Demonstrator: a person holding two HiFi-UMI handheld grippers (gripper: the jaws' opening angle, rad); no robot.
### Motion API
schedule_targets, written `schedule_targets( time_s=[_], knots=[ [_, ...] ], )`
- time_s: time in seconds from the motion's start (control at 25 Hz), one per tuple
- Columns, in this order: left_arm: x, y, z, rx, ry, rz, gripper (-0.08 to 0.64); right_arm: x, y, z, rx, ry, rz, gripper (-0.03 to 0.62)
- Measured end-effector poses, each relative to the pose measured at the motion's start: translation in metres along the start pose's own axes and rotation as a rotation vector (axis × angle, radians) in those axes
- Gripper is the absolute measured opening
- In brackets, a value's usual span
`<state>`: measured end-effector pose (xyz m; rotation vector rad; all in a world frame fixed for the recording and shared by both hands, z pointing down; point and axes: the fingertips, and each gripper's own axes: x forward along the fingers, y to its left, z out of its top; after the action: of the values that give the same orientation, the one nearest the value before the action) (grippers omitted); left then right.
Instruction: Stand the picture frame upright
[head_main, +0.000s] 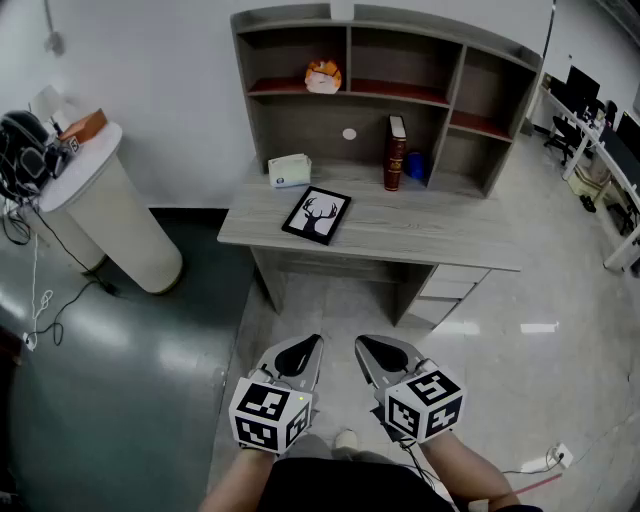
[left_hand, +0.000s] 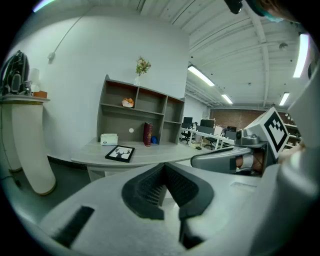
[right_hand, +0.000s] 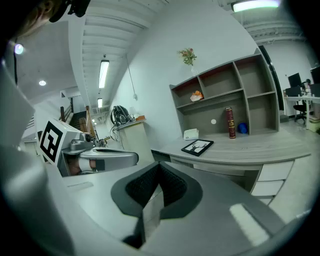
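Lying flat on one desk (head_main: 440, 238), one picture frame (head_main: 317, 215); one upright book (head_main: 396, 153); left claw (head_main: 312, 346) and right claw (head_main: 364, 347) pressed together.

Black picture frame (head_main: 317, 215), stag silhouette on white; grey desk (head_main: 420, 238); seemingly maroon book (head_main: 396, 155)

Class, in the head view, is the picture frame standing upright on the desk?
No, the picture frame lies flat on the desk, picture side up.

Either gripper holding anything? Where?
Nothing held. Left gripper and right gripper both have jaws shut on nothing; picture frame lies flat on the desk, untouched.
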<state>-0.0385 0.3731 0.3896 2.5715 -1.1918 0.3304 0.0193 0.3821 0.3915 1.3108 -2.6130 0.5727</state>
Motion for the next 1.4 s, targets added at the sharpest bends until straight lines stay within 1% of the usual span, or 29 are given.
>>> schedule_targets(
  time_s=[0.12,0.24,0.32,0.44,0.52,0.6,0.72,0.8,0.92,1.12,1.28,1.4],
  knots=[
    [0.004,-0.003,-0.002,-0.016,-0.005,0.007,-0.004,-0.004,-0.005,0.0,0.002,-0.01,-0.001,-0.003],
    [0.01,-0.008,-0.003,-0.028,-0.005,0.0,-0.003,-0.008,-0.011,0.001,0.033,-0.028,0.001,-0.003],
    [0.015,-0.009,-0.003,-0.021,-0.004,-0.003,-0.003,-0.007,-0.015,0.001,0.053,-0.032,0.013,-0.003],
    [0.021,-0.006,-0.004,-0.001,0.007,0.006,-0.003,-0.002,-0.02,0.001,0.057,-0.028,0.027,-0.003],
    [0.025,0.0,-0.005,0.005,0.008,0.015,-0.003,0.002,-0.023,0.002,0.055,-0.028,0.031,-0.003],
    [0.031,0.005,-0.003,0.005,-0.009,0.018,-0.003,0.006,-0.027,0.004,0.052,-0.029,0.029,-0.002],
    [0.04,0.014,0.004,0.004,-0.044,0.01,-0.003,0.014,-0.036,0.008,0.048,-0.03,0.02,-0.002],
    [0.049,0.021,0.008,-0.009,-0.054,-0.005,-0.003,0.021,-0.043,0.011,0.044,-0.029,0.011,-0.002],
    [0.066,0.028,0.014,-0.031,-0.043,-0.039,-0.008,0.034,-0.057,0.015,0.051,-0.027,-0.012,-0.002],
    [0.092,0.049,0.023,0.019,-0.024,-0.054,-0.008,0.061,-0.08,0.025,0.076,-0.021,-0.036,-0.002],
    [0.11,0.07,0.031,0.038,-0.01,-0.059,-0.003,0.088,-0.093,0.036,0.095,-0.017,-0.033,-0.003],
    [0.123,0.089,0.035,0.047,0.006,-0.052,-0.003,0.11,-0.1,0.041,0.085,0.006,-0.035,-0.002]
  ],
)
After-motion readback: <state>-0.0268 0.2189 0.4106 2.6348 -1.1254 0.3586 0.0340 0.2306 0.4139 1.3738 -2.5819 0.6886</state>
